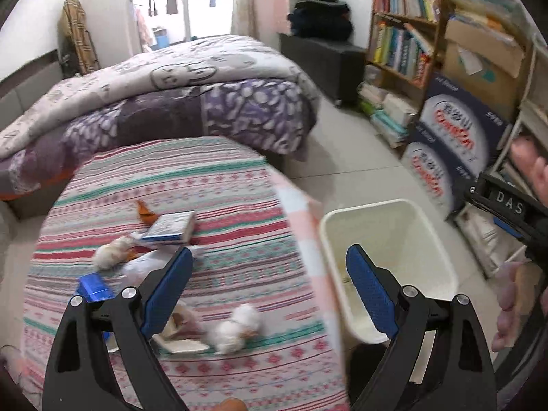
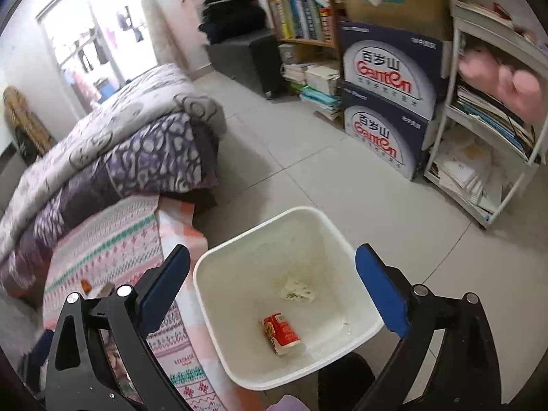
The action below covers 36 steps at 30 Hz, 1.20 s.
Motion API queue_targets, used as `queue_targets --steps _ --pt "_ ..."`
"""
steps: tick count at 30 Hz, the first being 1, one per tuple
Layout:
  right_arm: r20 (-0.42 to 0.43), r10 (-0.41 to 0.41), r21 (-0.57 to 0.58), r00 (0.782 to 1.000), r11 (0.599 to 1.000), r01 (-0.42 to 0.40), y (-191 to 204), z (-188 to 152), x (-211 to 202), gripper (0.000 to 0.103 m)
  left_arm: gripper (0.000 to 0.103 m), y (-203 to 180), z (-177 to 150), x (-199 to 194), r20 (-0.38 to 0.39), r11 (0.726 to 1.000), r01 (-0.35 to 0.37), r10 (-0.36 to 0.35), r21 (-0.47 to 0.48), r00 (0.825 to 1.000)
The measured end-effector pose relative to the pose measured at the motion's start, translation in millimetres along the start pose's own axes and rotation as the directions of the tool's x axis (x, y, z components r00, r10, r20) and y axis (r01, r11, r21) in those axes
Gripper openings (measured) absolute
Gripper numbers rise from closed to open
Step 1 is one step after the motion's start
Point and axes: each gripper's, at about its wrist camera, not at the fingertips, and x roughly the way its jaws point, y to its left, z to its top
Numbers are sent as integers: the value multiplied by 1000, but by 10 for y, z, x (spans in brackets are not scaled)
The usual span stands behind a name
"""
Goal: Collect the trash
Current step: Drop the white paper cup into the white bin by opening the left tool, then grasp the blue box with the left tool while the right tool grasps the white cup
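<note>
My left gripper (image 1: 269, 274) is open and empty above the striped bedspread (image 1: 219, 185). Trash lies on the bedspread: a crumpled white tissue (image 1: 236, 328), another tissue wad (image 1: 111, 255), a blue-and-white carton (image 1: 169, 227), a small blue box (image 1: 94, 287), an orange wrapper (image 1: 145, 212) and a beige wrapper (image 1: 178, 332). A white bin (image 1: 387, 267) stands on the floor right of the bed. My right gripper (image 2: 272, 274) is open and empty over the white bin (image 2: 342, 236). In the bin lie a red carton (image 2: 281, 332) and a crumpled white wrapper (image 2: 296, 291).
A folded purple-and-grey quilt (image 1: 191, 102) lies across the bed beyond the trash. Dark blue water cartons (image 2: 387, 99), a bookshelf (image 1: 400, 34) and a white rack of papers (image 2: 486, 130) line the right wall. Grey tiled floor (image 2: 308, 157) lies between bed and shelves.
</note>
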Motion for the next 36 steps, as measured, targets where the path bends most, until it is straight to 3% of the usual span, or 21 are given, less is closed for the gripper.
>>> queue_targets --steps 6,12,18,23,28,31,34,36 --pt "-22 16 -69 1000 997 -17 268 -133 50 93 88 345 -60 -77 -4 997 -70 70 -28 998" --pt "-33 52 -171 998 984 -57 616 -277 32 93 88 764 -205 -19 -69 988 -141 136 -68 988" --pt "-62 96 -260 994 959 -108 935 -416 41 95 88 1074 -270 -68 -109 984 -172 166 -50 980" --pt "-166 191 -280 968 932 -231 1131 -560 103 95 88 1394 -294 -2 -166 984 -169 159 -51 973" --pt "-220 210 -329 953 903 -275 1335 -695 125 95 88 1787 -304 102 -255 979 -116 71 -167 964" --pt "-269 220 -356 938 882 -309 1440 -791 146 95 88 2031 -309 141 -289 962 -91 13 -256 957" --pt "-285 216 -391 934 863 -319 1505 -883 136 95 88 2292 -380 226 -329 921 -85 -49 -381 943" --pt "-292 212 -412 933 852 -323 1549 -943 128 95 88 2422 -462 338 -378 891 -97 -88 -443 921"
